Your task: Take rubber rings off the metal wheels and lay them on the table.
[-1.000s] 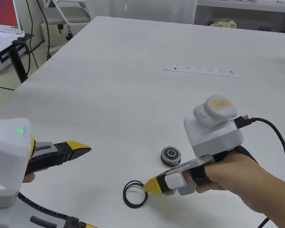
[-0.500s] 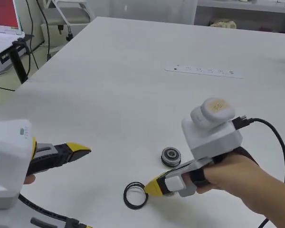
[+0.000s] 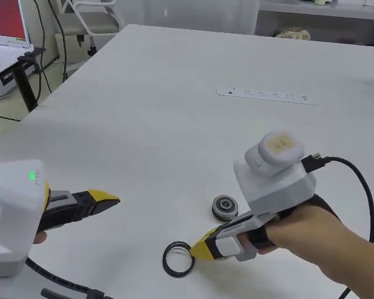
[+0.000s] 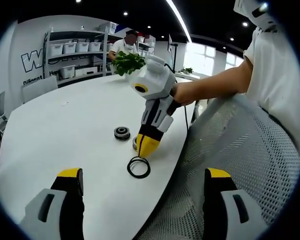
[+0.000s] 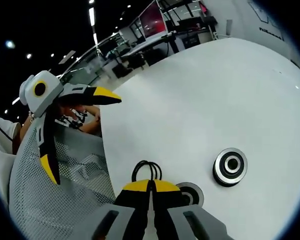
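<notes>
Two black rubber rings lie overlapped on the white table near its front edge. My right gripper is shut, its yellow tips pinching the near rim of a ring low over the table. A bare metal wheel sits just behind it. In the right gripper view this wheel lies to the right, and a second wheel rests beside the jaws. My left gripper hangs open off the table's edge, jaws wide apart, facing the rings and nothing between them.
A white power strip lies farther back on the table. A mesh chair seat is below the table edge by my left gripper. Shelves with bins and a person stand far across the room.
The head camera has shifted slightly. The right gripper has stayed shut at the rings and the left gripper has held still and open.
</notes>
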`<state>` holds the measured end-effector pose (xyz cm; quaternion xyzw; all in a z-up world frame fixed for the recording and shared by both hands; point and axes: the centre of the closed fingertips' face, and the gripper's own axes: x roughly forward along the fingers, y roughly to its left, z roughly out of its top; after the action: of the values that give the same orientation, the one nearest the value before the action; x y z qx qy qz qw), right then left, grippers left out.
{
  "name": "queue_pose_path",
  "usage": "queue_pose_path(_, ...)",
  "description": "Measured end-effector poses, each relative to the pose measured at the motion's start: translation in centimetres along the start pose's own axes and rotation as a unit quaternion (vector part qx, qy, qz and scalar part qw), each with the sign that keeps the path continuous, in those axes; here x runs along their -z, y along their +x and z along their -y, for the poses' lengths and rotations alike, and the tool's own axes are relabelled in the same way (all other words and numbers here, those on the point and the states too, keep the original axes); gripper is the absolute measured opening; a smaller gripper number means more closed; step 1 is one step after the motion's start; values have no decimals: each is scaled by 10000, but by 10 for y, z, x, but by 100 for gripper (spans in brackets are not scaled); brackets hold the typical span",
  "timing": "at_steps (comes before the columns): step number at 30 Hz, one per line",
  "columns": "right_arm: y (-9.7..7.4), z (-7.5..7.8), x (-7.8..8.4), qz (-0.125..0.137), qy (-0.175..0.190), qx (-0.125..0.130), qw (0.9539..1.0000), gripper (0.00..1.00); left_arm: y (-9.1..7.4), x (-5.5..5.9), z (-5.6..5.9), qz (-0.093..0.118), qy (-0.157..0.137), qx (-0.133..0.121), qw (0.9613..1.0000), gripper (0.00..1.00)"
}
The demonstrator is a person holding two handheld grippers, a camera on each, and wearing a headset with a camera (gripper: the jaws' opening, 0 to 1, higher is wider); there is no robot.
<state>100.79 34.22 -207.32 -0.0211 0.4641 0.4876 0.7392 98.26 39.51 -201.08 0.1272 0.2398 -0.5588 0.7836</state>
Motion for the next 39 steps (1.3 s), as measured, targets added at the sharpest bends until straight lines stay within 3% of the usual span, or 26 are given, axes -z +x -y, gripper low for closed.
queue_pose_path(16,1,-1,0,-115,-483,151,9987,2,0,1,-1,-24,-6,-15,10000,99)
queue_pose_path(25,2,-2,2,-337,-996,340,9939,5,0,1,-1,-20,-18,-6,10000,98)
queue_pose_path(33,1,-1,-1,-377,-1219,456,9908,9,0,0,-1,14,-40,-12,10000,98)
queue_pose_path(39,1,-1,-1,-338,-1185,420,9915,10,0,1,0,-25,-22,8,10000,97)
